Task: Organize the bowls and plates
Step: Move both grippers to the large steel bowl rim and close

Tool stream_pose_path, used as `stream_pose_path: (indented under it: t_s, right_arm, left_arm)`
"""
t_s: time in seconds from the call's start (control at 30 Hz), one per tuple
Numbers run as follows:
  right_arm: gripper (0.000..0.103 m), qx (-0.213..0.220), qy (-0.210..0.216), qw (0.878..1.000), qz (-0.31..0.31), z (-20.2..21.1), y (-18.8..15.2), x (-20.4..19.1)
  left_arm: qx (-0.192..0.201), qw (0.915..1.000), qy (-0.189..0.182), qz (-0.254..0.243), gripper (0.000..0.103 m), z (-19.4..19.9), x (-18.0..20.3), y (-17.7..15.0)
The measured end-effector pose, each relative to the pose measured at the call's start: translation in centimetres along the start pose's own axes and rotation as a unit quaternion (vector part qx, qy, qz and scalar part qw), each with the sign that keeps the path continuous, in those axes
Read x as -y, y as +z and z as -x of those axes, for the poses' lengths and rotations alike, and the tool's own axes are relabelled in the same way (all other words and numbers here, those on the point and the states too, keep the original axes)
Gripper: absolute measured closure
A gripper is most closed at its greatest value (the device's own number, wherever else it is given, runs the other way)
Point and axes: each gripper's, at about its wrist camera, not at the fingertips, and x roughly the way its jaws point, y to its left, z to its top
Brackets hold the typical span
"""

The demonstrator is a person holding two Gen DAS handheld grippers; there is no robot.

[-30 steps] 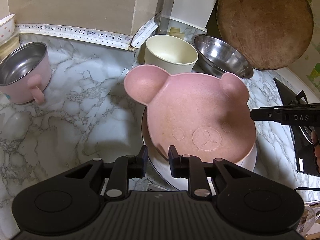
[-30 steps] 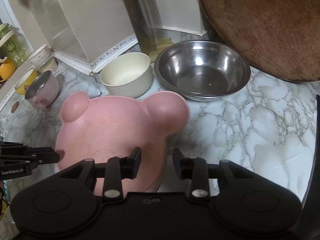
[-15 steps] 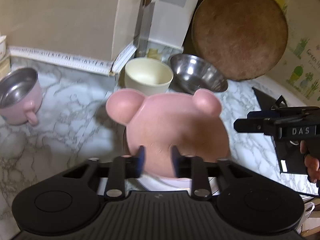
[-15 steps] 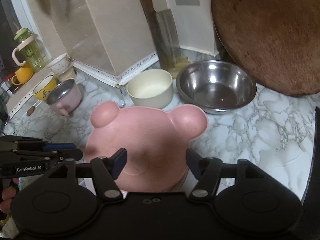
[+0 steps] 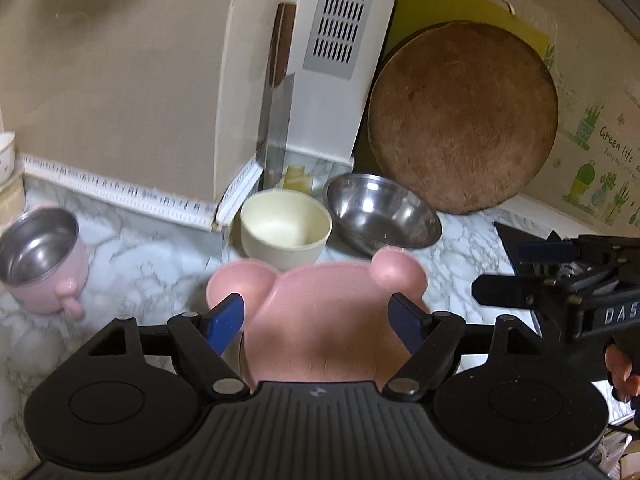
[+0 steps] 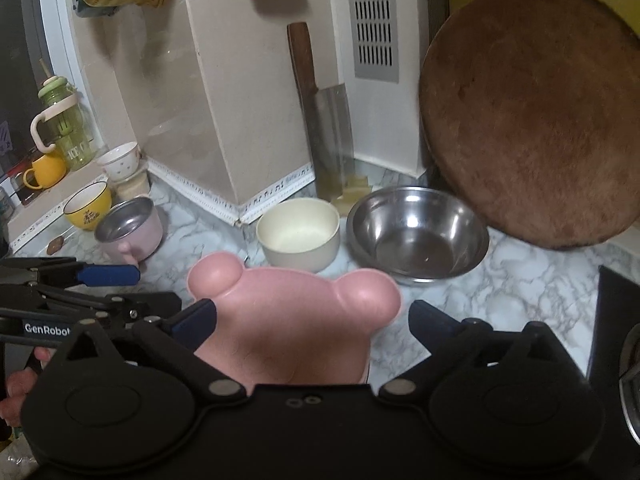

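1. Left wrist view: you are holding the left hand-held gripper (image 5: 316, 318) released, its blue-padded jaws spread wide and clasping nothing. The pink bear plate (image 5: 320, 320) is lying right under it, between the spread fingers, near the front edge of the table (image 5: 152, 256); whether it is sitting on another dish there is hard to tell. The risk here: if you are closing from this spot, a pad could catch an ear instead of the rim and tip the plate. The cream bowl (image 5: 286, 226) and the steel bowl (image 5: 380, 212) are standing side by side just beyond it, toward the table's back edge, so pushing forward could knock the plate into them. The pink steel-lined cup (image 5: 42, 258) is sitting well apart, toward the left edge.

2. Right wrist view: you are keeping the right hand-held gripper (image 6: 312, 320) released too, jaws wide with the bear plate's body lying between and beneath them, ears pointing away from you. The left tool is hovering close at the plate's left side, so the two could collide if both are reaching for the plate at once.
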Motion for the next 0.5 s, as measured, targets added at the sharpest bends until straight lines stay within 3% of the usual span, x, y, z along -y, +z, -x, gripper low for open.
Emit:
stream_pose_path:
  t_s: [0.17, 0.5]
  right_arm:
    - [0.0, 0.007, -0.014, 1.0, 0.002, -0.2, 0.5, 0.7]
    - [0.0, 0.008, -0.072, 0.997, -0.023, -2.9, 2.7, 5.4]
  left_arm:
    - [0.014, 0.9998, -0.003, -0.011, 0.024, -1.2, 0.6, 2.1]
    - [-0.03, 0.999, -0.004, -0.032, 0.024, -8.8, 3.8, 7.8]
